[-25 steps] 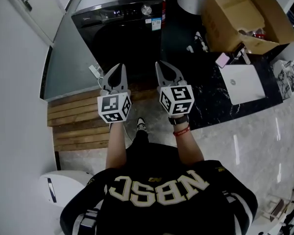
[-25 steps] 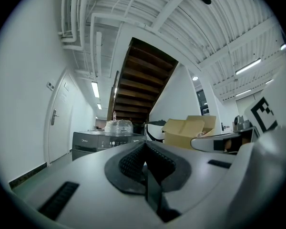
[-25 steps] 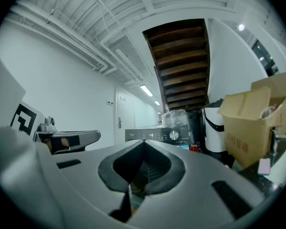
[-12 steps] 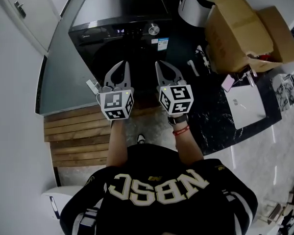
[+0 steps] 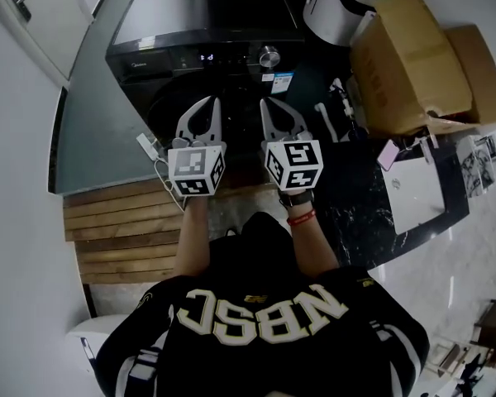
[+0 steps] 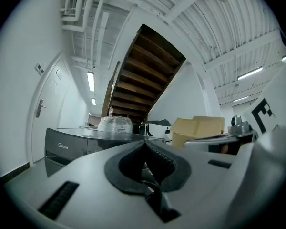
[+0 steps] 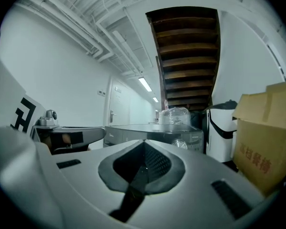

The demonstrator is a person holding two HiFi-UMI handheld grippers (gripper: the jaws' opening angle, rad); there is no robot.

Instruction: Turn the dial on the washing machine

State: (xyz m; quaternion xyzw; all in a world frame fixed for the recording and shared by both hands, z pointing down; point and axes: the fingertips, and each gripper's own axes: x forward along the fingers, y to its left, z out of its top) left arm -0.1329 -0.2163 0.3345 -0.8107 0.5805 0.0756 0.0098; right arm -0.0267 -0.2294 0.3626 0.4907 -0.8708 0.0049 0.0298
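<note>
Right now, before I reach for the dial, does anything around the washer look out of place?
A white power strip lies loose on the floor by the washing machine's front left corner, close to the left gripper. A clear plastic bundle sits on the machine's top.

Black jersey (image 5: 264, 341) here, big cream lettering across it, short sleeves. Dark watch (image 5: 297, 198) and red band (image 5: 301, 217) on the right wrist. Left gripper (image 5: 217, 101) and right gripper (image 5: 263, 102) are pale grey, topped by white cubes (image 5: 197, 170) with black square markers.
</note>
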